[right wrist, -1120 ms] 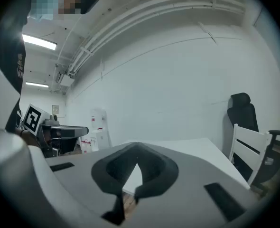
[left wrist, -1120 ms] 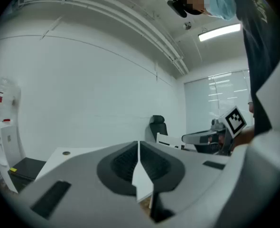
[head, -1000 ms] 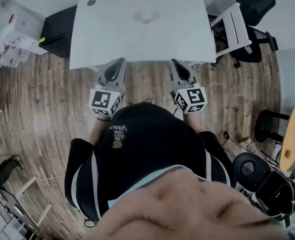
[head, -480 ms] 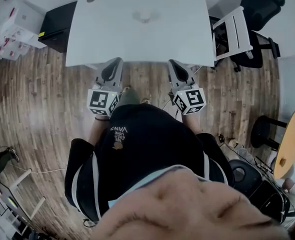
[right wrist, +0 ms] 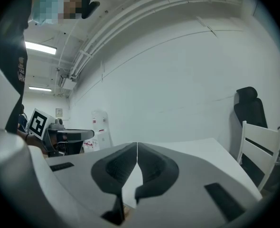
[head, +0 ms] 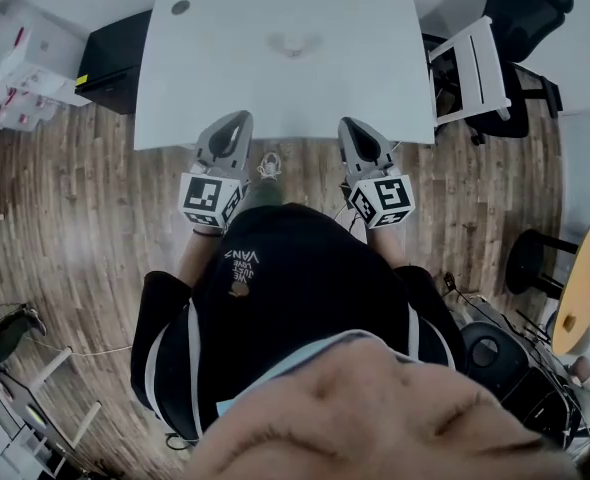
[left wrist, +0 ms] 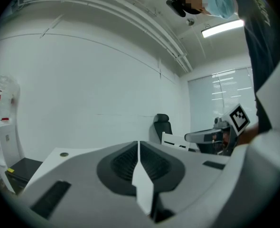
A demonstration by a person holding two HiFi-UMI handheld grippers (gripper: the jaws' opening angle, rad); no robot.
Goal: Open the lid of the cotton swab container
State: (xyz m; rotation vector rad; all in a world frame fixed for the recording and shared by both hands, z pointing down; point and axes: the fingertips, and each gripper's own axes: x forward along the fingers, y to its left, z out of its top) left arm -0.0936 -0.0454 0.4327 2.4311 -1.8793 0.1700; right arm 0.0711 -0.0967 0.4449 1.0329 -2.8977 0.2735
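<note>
A small round pale container [head: 293,43] sits near the far middle of the white table [head: 225,78] in the head view; it is too small to make out its lid. My left gripper [head: 237,126] and right gripper [head: 351,128] hover side by side at the table's near edge, both shut and empty, well short of the container. In the left gripper view my left gripper [left wrist: 138,146] shows closed jaws with nothing between them. The right gripper view shows my right gripper [right wrist: 137,148] the same way. The container is hidden in both gripper views.
A white chair [head: 470,63] and a black office chair [head: 515,8] stand right of the table. A black cabinet [head: 115,63] and white boxes [head: 20,78] are at the left. A wooden floor [head: 75,218] lies below. A round wooden table [head: 587,278] is at far right.
The head view has shifted slightly; both grippers stay close to the table's near edge, shut, with hardly any movement.
</note>
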